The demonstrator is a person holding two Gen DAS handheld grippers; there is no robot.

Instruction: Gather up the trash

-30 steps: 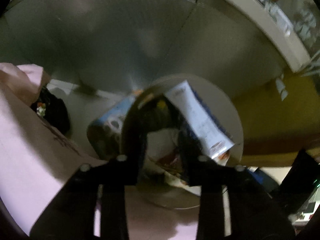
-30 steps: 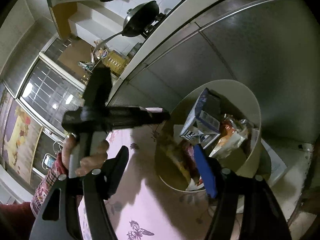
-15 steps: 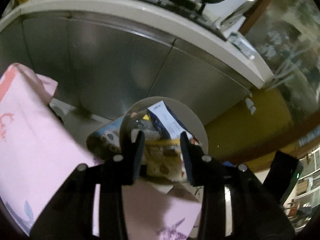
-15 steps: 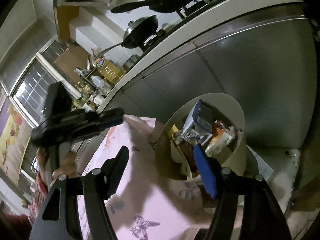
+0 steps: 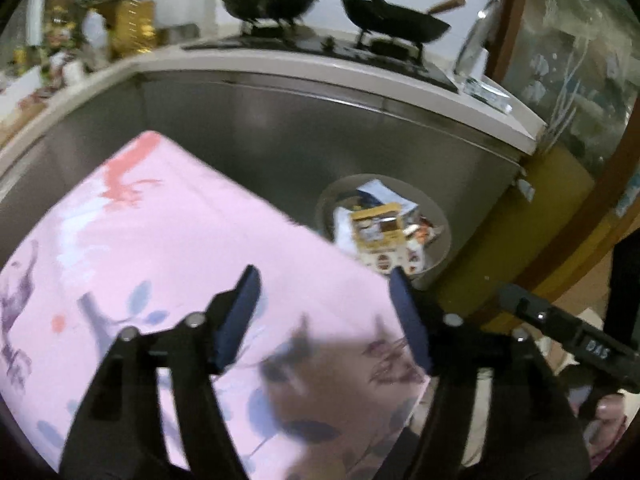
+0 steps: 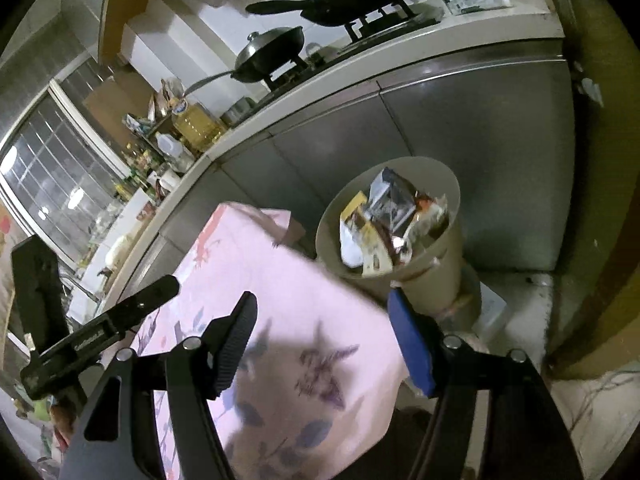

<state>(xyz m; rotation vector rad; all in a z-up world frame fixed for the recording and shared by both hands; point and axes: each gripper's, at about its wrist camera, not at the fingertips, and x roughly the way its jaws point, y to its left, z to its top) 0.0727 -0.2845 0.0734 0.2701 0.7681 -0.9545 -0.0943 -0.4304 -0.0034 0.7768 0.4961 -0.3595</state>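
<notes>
A round beige trash bin [image 5: 438, 216] [image 6: 448, 240] stands on the floor by the steel cabinet, filled with wrappers and boxes. A yellow packet [image 5: 376, 232] lies on top of the pile. My left gripper [image 5: 324, 312] hovers over the pink tablecloth [image 5: 160, 240], back from the bin; its jaws are opening with nothing between them. My right gripper [image 6: 322, 332] is open and empty above the cloth's corner [image 6: 304, 320], the bin just beyond its blue pad. The left gripper's body [image 6: 96, 332] shows at the right wrist view's left edge, and the right gripper's body [image 5: 560, 332] at the left wrist view's right.
Steel cabinet fronts [image 6: 440, 128] rise behind the bin under a counter with two black pans [image 5: 272, 0] on a stove. Bottles and jars [image 6: 188, 128] crowd the counter's left. A yellow wall and wooden frame [image 5: 552, 208] close the right side.
Both grippers pulled back and up from the bin, which now looks smaller. The left jaws, narrow over the bin earlier, spread wide; the yellow packet now lies in the bin.
</notes>
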